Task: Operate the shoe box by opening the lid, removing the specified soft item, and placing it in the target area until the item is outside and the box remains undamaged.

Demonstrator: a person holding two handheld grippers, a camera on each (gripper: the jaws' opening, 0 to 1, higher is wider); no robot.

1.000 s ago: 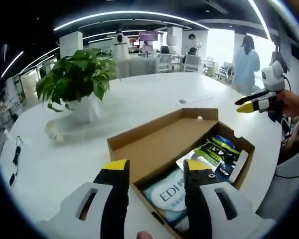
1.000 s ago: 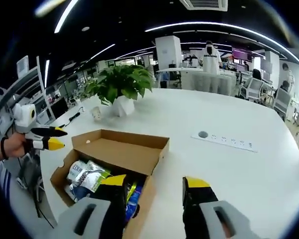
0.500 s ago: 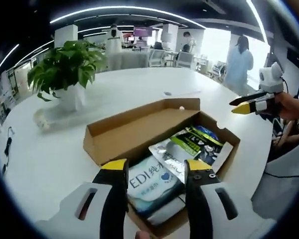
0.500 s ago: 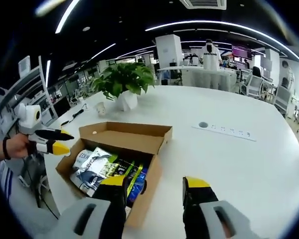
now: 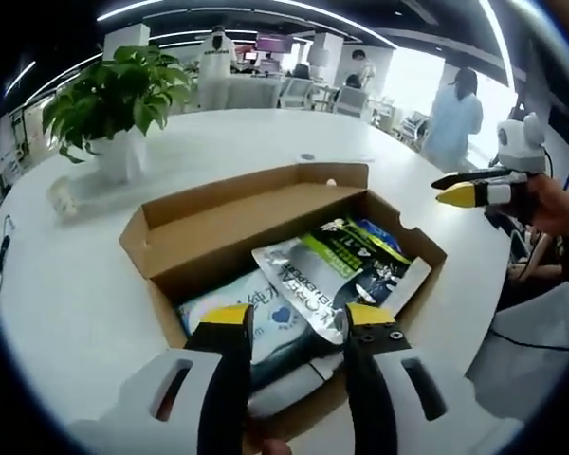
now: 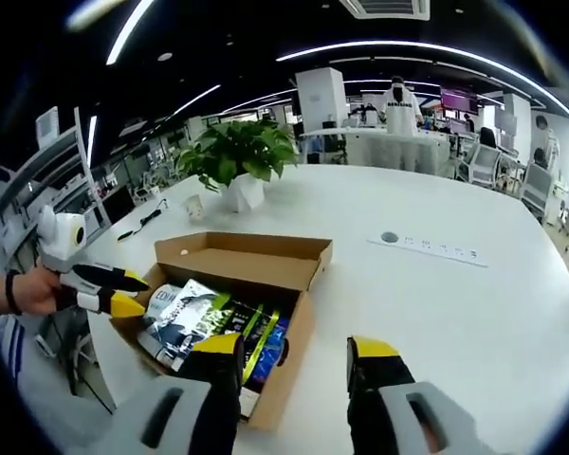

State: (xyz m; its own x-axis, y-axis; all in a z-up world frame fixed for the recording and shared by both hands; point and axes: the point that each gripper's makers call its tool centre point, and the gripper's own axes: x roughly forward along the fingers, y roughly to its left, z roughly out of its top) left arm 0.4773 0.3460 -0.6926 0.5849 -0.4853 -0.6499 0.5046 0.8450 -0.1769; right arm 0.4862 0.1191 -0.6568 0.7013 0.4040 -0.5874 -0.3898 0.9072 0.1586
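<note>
Over the open shoe box (image 5: 266, 237) on the worktop (image 6: 436, 303), left gripper (image 5: 289, 327) has closed in since 1 s ago, fingers spread above the soft packs (image 5: 313, 284) inside. Right gripper (image 6: 294, 355) spread, empty. Grasp looks next.

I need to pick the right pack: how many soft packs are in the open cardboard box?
3 visible: a pale white-and-blue soft pack nearest the left gripper, a silver-and-green pouch overlapping it, and a dark blue-green pack at the far end. More may lie underneath.
</note>
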